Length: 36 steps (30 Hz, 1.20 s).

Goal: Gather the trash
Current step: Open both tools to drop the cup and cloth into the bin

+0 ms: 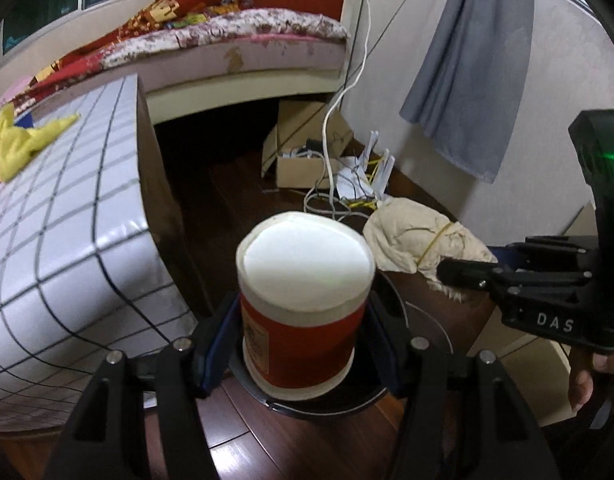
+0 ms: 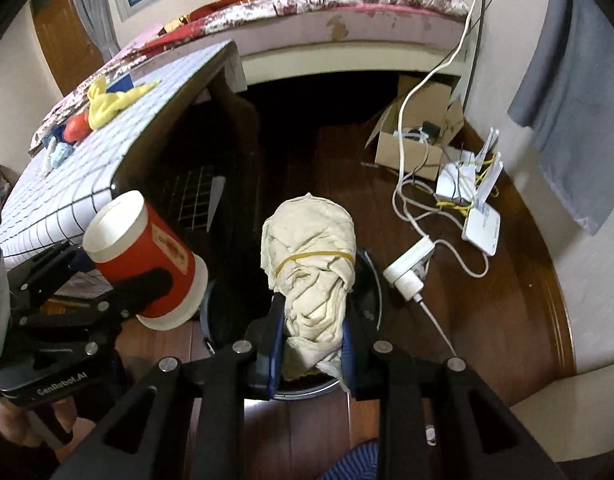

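Holding both loads over the black bin point(image 2: 211, 320), I had each set of tongs clamped on one piece of trash. My left gripper point(image 1: 303, 344) pinched a red paper cup point(image 1: 303, 308), a cylinder with white bands at both ends and a printed label on its side; blue-edged pads pressed its smooth wall on either side. In the right wrist view the cup point(image 2: 147, 260) sat tilted, one white end aimed up toward the table edge, with the black finger of the left gripper point(image 2: 145, 286) lying across its red wall. My right gripper point(image 2: 313, 354) was squeezed nearly together on a cream cloth bundle point(image 2: 311, 256), soft, wrinkled, cinched around the middle by a yellow rubber band point(image 2: 315, 257). The bundle's lower end was nipped between the pads, and the rest stuck out ahead over the bin's round dark rim. From the left camera the bundle point(image 1: 419, 240) sat just right of the cup, in front of the right gripper point(image 1: 463, 272). The floor point(image 2: 487, 320) was dark glossy wood planks. To the left stood a table point(image 1: 59, 208) covered in a white grid-pattern sheet, with a crumpled yellow rag point(image 1: 19, 144) on it. Further back were an open cardboard box point(image 2: 415, 140) and tangled white cables point(image 2: 411, 216).
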{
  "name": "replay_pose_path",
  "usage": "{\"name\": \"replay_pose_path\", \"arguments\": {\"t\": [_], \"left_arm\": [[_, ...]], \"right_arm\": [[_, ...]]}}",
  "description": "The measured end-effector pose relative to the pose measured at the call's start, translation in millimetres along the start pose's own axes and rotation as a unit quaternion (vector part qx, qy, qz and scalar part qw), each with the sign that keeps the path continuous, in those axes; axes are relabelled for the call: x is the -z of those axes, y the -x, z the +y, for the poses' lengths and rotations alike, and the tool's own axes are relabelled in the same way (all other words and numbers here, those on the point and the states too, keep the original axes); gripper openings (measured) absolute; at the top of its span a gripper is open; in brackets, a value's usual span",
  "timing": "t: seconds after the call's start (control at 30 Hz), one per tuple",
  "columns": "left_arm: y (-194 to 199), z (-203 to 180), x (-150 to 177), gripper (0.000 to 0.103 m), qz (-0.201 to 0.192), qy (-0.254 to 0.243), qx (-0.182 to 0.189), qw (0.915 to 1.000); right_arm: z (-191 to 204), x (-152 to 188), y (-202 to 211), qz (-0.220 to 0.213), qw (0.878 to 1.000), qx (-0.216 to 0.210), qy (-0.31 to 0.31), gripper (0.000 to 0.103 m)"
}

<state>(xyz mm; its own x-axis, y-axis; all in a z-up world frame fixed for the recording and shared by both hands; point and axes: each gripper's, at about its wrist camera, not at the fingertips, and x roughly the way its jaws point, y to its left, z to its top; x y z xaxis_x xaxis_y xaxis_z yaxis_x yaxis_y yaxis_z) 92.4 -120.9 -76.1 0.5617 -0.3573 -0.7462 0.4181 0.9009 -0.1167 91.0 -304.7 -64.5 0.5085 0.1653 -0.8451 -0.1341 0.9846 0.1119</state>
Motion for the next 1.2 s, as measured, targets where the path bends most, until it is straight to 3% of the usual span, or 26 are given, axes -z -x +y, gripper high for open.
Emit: {"name": "replay_pose_path", "arguments": {"t": [0.27, 0.37, 0.4, 0.43, 0.47, 0.57, 0.67, 0.8, 1.2], "left_arm": [[-28, 3, 5, 0.062, 0.027, 0.01, 0.014, 0.9995], [-37, 2, 6, 0.07, 0.036, 0.011, 0.026, 0.999], [-39, 2, 7, 0.081, 0.041, 0.013, 0.022, 0.9988], [-41, 3, 8, 0.086, 0.045, 0.014, 0.013, 0.9988], [-42, 4, 10, 0.09, 0.045, 0.015, 0.002, 0.9989], [-42, 10, 14, 0.098, 0.049, 0.021, -0.023, 0.9983], [-35, 19, 17, 0.098, 0.043, 0.03, -0.032, 0.9981], [-28, 21, 18, 0.099, 0.035, 0.03, -0.043, 0.998], [10, 31, 9, 0.099, 0.001, 0.028, -0.065, 0.9975]], "right_arm": [[1, -1, -30, 0.028, 1.0, -0.007, 0.002, 0.026], [1, -5, -38, 0.029, 1.0, -0.004, 0.006, 0.029], [0, -6, -41, 0.028, 1.0, 0.004, 0.005, 0.041], [-1, -6, -43, 0.027, 1.0, 0.014, 0.004, 0.052], [-3, -7, -44, 0.025, 0.999, 0.022, 0.003, 0.072], [-10, -9, -44, 0.025, 0.999, 0.038, -0.006, 0.076], [-13, -12, -38, 0.017, 0.999, 0.046, -0.011, 0.078], [-6, -14, -30, 0.006, 0.999, 0.054, -0.001, 0.094], [10, -17, -9, -0.02, 0.998, 0.055, 0.017, 0.095]]}}
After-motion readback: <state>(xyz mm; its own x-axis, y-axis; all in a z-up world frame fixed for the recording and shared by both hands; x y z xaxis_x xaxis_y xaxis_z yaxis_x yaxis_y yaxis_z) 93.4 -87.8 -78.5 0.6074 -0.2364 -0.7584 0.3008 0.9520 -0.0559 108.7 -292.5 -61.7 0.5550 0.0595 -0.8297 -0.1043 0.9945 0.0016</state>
